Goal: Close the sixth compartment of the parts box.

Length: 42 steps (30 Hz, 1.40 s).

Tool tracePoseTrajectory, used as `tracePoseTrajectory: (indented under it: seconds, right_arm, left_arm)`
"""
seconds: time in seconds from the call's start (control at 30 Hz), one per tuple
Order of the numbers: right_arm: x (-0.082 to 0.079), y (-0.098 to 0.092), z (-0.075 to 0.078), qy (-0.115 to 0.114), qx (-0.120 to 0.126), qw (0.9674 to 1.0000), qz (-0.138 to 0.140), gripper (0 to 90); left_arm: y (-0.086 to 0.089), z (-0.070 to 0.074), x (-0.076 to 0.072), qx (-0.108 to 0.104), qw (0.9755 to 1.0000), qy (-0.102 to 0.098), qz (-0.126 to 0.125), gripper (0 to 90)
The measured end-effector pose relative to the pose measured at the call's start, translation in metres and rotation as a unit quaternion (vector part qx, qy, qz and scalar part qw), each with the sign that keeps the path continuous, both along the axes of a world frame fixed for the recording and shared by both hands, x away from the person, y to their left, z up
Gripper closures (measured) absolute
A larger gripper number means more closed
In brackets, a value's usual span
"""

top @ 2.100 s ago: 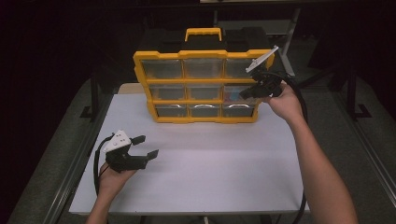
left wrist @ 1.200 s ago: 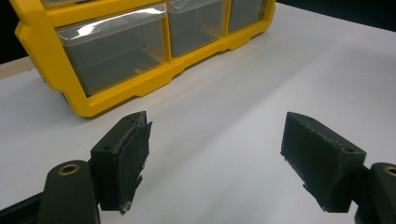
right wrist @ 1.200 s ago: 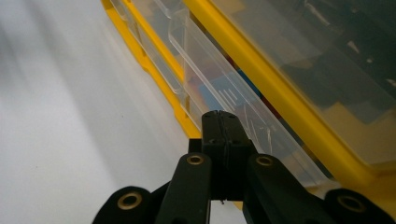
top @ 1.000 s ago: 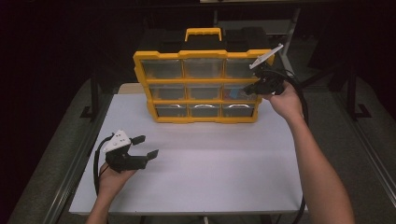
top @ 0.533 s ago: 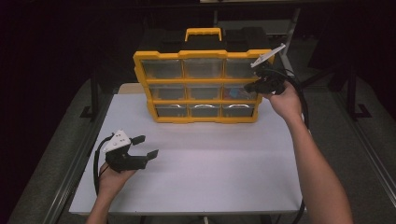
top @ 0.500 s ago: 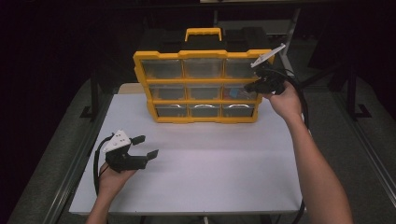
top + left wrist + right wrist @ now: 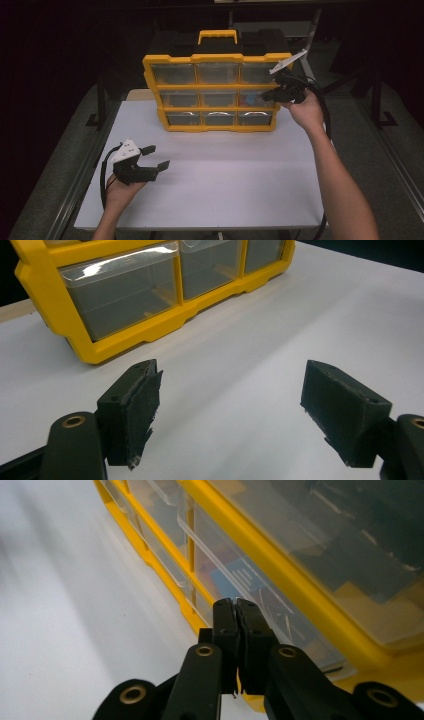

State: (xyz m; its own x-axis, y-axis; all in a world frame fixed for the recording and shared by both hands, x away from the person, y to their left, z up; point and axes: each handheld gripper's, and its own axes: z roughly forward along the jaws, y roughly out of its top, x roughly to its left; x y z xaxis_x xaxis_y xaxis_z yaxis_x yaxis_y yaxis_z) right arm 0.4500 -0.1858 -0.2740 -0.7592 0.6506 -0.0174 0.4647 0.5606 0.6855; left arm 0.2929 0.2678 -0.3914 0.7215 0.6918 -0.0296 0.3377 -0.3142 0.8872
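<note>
High view puts my right hand-held gripper (image 7: 267, 95), jaws pinched together, at the middle-right drawer (image 7: 256, 98) of the yellow organizer (image 7: 216, 108) on the table (image 7: 210, 185); light, slick plastic, best gripped by its front lip.

A white table (image 7: 225, 190) carried the scene, its top plain and smooth. A yellow organiser (image 7: 216, 92) stood upright on it near the far edge, resting directly on the surface, with 9 clear drawers in 3 rows of 3 and a yellow handle on top. A narrow strip of pale board (image 7: 137, 94) showed at the table's far left corner, just beside the organiser's left side. Metal rails (image 7: 75, 190) ran along the table's left and right sides.
</note>
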Motion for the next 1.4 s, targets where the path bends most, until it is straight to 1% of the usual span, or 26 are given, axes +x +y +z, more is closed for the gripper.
tracePoseTrajectory:
  seconds: [0.17, 0.3, 0.37, 0.43, 0.5, 0.6, 0.67, 0.73, 0.77, 0.83, 0.87, 0.93, 1.0, 1.03, 1.07, 1.1, 1.13, 1.23, 1.27, 1.3, 1.4]
  right_arm:
    - [-0.002, -0.003, -0.006, 0.005, 0.011, 0.9999, 0.005, 80.9]
    - [-0.004, -0.005, -0.009, 0.009, 0.020, 0.9998, 0.005, 78.1]
    - [-0.005, -0.006, -0.011, 0.015, 0.032, 0.9993, 0.012, 76.2]
    - [-0.007, -0.007, -0.013, 0.026, 0.036, 0.9990, 0.009, 75.3]
    - [-0.008, -0.007, -0.015, 0.018, 0.035, 0.9991, 0.013, 74.0]
    - [-0.011, -0.008, -0.018, 0.021, 0.043, 0.9988, 0.012, 71.4]
    - [-0.012, -0.008, -0.021, 0.022, 0.043, 0.9988, 0.010, 69.5]
    - [-0.013, -0.008, -0.023, 0.028, 0.048, 0.9984, 0.008, 67.2]
    - [-0.013, -0.008, -0.025, 0.023, 0.051, 0.9984, 0.007, 67.1]
    - [-0.015, -0.009, -0.026, 0.024, 0.054, 0.9982, 0.006, 65.4]
    - [-0.015, -0.009, -0.028, 0.020, 0.056, 0.9982, 0.010, 64.6]
    - [-0.017, -0.008, -0.030, 0.020, 0.057, 0.9981, 0.009, 63.8]
    - [-0.018, -0.008, -0.031, 0.025, 0.060, 0.9979, 0.007, 61.9]
    - [-0.018, -0.009, -0.033, 0.021, 0.061, 0.9979, 0.010, 61.5]
    - [-0.019, -0.009, -0.033, 0.024, 0.065, 0.9976, 0.006, 61.2]
    - [-0.019, -0.009, -0.035, 0.017, 0.070, 0.9974, 0.012, 60.8]
    - [-0.021, -0.009, -0.035, 0.022, 0.069, 0.9974, 0.008, 60.3]
    - [-0.023, -0.009, -0.039, 0.021, 0.075, 0.9970, 0.008, 59.1]
    - [-0.023, -0.010, -0.041, 0.016, 0.074, 0.9971, 0.011, 58.6]
    - [-0.024, -0.009, -0.042, 0.022, 0.076, 0.9968, 0.009, 58.2]
    - [-0.026, -0.009, -0.045, 0.018, 0.076, 0.9969, 0.013, 57.6]
  left_arm:
    - [-0.001, -0.001, 0.000, -0.005, 1.0000, 0.000, 0.001, 23.5]
    - [-0.001, -0.001, 0.000, -0.004, 1.0000, -0.001, 0.000, 23.5]
    - [-0.001, -0.001, 0.000, -0.001, 1.0000, 0.001, 0.000, 23.5]
    - [-0.002, -0.001, 0.000, -0.002, 1.0000, 0.002, 0.000, 23.5]
    - [-0.002, -0.001, 0.000, 0.000, 1.0000, 0.002, -0.001, 23.5]
    - [-0.002, -0.001, 0.001, 0.003, 1.0000, 0.002, -0.002, 23.5]
    - [-0.002, -0.002, 0.001, 0.002, 1.0000, 0.002, -0.003, 23.5]
    - [-0.002, -0.002, 0.001, 0.002, 1.0000, 0.001, -0.004, 23.5]
    - [-0.002, -0.002, 0.001, 0.001, 1.0000, 0.003, -0.003, 23.5]
    - [-0.002, -0.002, 0.000, 0.001, 1.0000, 0.003, -0.003, 23.5]
    - [-0.002, -0.002, 0.000, 0.000, 1.0000, 0.004, -0.002, 23.4]
    - [-0.002, -0.001, 0.000, 0.002, 1.0000, 0.002, -0.003, 23.5]
    - [-0.002, -0.001, 0.000, -0.001, 1.0000, 0.001, -0.002, 23.5]
    - [-0.002, -0.001, 0.000, 0.000, 1.0000, 0.003, -0.002, 23.5]
    - [-0.002, -0.001, 0.000, 0.001, 1.0000, 0.002, -0.002, 23.5]
    - [-0.002, -0.002, 0.000, -0.001, 1.0000, 0.003, -0.001, 23.5]
    - [-0.002, -0.002, 0.000, 0.001, 1.0000, 0.003, -0.001, 23.5]
    - [-0.003, -0.002, 0.000, 0.001, 1.0000, 0.005, -0.001, 23.5]
    - [-0.003, -0.002, 0.000, 0.001, 1.0000, 0.005, -0.001, 23.5]
    - [-0.003, -0.002, 0.000, 0.001, 1.0000, 0.005, -0.002, 23.5]
    - [-0.003, -0.002, 0.000, 0.001, 1.0000, 0.006, -0.001, 23.5]
